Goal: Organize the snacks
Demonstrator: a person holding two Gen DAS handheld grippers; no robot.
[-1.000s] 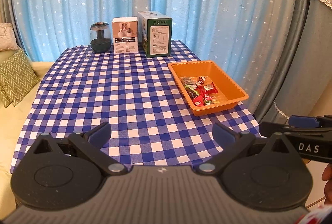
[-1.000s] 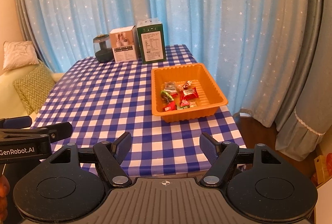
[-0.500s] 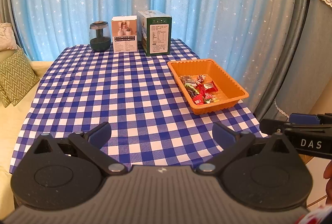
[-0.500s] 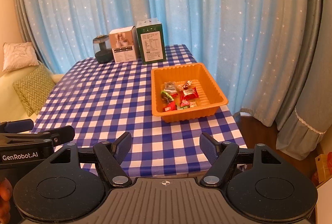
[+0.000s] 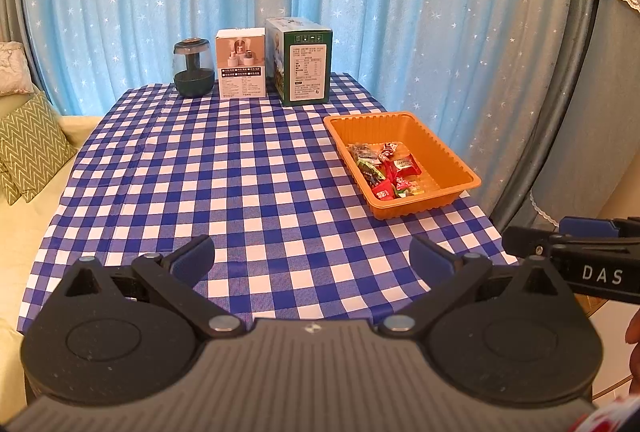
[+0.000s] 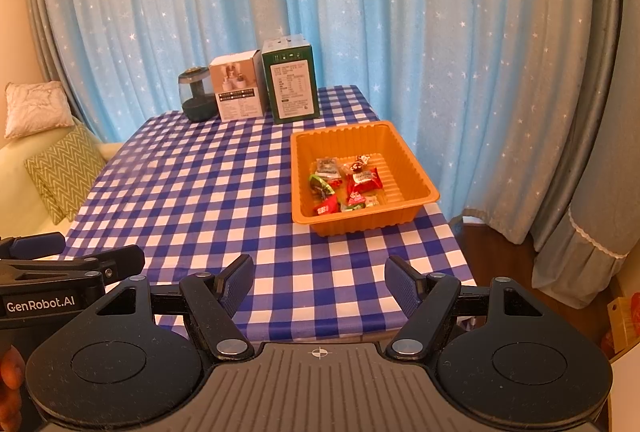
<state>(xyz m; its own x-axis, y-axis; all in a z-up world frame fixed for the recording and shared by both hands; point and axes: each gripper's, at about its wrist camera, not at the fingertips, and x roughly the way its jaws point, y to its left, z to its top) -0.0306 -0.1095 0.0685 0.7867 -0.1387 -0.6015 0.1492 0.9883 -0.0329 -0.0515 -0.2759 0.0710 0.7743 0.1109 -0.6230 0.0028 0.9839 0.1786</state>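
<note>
An orange tray (image 5: 448, 152) (image 6: 412, 164) sits at the table's right edge and holds several wrapped snacks (image 5: 384, 168) (image 6: 344, 184), mostly red and green. My left gripper (image 5: 312, 264) is open and empty, above the table's near edge, well short of the tray. My right gripper (image 6: 320, 284) is open and empty, near the front edge, in front of the tray. Each gripper shows at the side of the other's view: the right one (image 5: 576, 248) and the left one (image 6: 72, 264).
A blue checked cloth (image 5: 224, 184) covers the table. At the back stand a dark jar (image 5: 193, 68), a white box (image 5: 241, 69) and a green box (image 5: 305, 67). Starry blue curtains hang behind. A sofa with cushions (image 5: 28, 148) is at the left.
Both grippers have drawn back and risen slightly; the table sits a little further off. The jaws stay open and nothing on the table moved.
</note>
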